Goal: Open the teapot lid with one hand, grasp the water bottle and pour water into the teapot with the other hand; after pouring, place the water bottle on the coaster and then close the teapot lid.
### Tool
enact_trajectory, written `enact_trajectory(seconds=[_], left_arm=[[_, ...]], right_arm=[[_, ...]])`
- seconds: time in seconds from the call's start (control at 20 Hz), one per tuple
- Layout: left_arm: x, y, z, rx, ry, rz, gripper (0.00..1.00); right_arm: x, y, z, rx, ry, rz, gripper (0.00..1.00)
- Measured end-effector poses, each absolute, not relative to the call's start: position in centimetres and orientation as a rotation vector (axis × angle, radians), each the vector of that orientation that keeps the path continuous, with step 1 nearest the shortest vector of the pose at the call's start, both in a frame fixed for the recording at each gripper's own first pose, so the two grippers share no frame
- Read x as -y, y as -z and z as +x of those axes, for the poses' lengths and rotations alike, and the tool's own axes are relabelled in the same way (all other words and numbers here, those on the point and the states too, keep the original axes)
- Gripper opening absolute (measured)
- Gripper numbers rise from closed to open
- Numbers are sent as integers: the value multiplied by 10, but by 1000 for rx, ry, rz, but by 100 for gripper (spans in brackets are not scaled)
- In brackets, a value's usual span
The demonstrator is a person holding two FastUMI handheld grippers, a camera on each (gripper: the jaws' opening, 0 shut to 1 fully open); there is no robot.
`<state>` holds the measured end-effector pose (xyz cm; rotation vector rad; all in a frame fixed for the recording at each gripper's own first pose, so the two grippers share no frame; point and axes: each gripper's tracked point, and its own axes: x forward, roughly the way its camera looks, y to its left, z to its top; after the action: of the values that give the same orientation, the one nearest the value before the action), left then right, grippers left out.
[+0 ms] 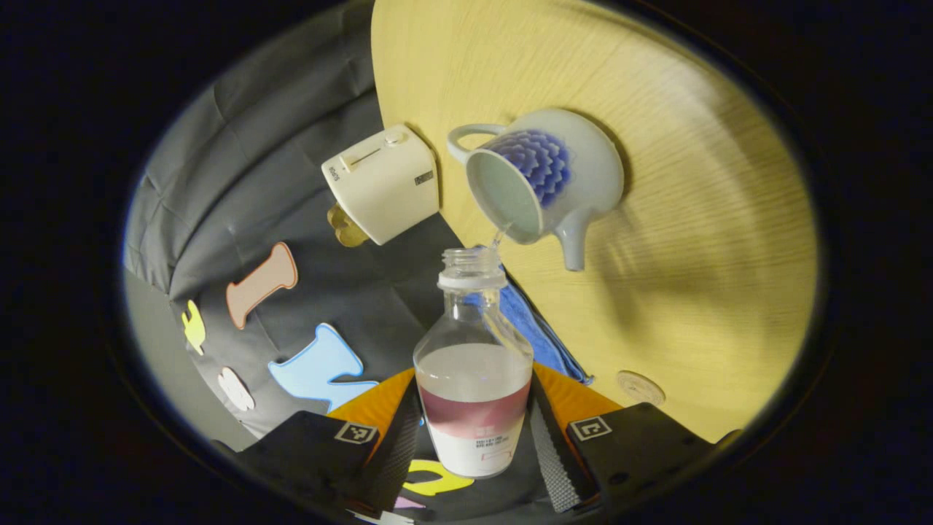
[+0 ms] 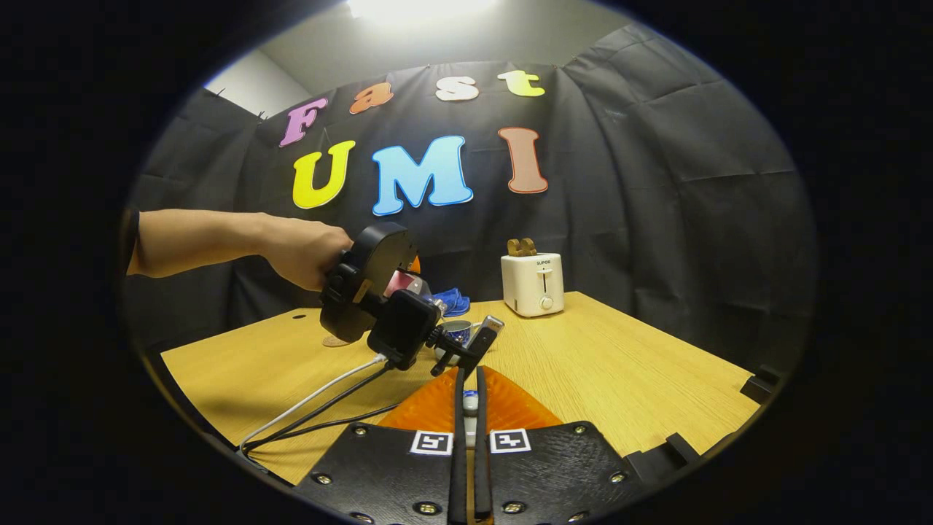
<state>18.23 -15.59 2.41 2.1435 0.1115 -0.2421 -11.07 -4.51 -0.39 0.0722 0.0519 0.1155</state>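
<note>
Black cloth wall (image 2: pixel 656 189) behind a wooden table (image 2: pixel 619 379) (bright ceiling light (image 2: pixel 415 7) overhead)

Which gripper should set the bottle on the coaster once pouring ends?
Left: the left gripper already clamps the bottle, tipped at the teapot, with the coaster nearby. The right gripper looks closed.

A white toaster (image 2: pixel 533 284) with browned bread (image 2: pixel 522 246) in its slots is seen standing at the far edge of the wooden surface (image 2: pixel 619 372), near a blue cloth (image 2: pixel 453 300) laid on the same surface.
</note>
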Motion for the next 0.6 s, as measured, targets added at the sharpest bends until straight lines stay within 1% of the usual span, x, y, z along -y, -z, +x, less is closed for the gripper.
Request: enact_trajectory(seconds=[0.15, 0.6], left_arm=[[155, -27, 182, -111, 224, 2171, 87], [162, -28, 180, -93, 237, 2209, 87]], right_arm=[[47, 4, -109, -53, -109, 67, 4], [49, 2, -110, -43, -102, 59, 5]])
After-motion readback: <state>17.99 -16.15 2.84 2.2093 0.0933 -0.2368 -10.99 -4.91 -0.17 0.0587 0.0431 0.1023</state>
